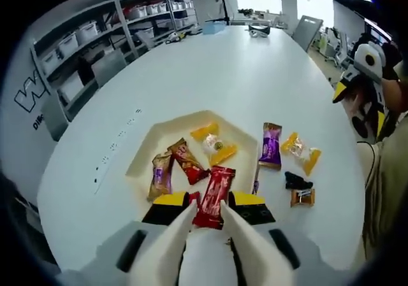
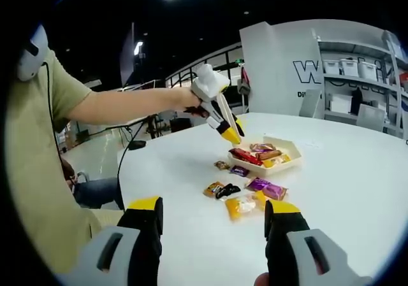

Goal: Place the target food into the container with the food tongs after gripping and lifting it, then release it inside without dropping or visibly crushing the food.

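So the left gripper (image 1: 207, 217) hangs over the cream tray (image 1: 145, 147) with white tongs (image 1: 210, 248) pinched on a red snack bar (image 1: 214, 197), right above the tray, ready to drop in. Right gripper (image 2: 213, 225) gapes wide over the bench (image 2: 357, 171), empty.

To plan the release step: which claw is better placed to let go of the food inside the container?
Left. The left claw holds the tongs with the red snack bar over the tray. The right claw hangs open, away from it.
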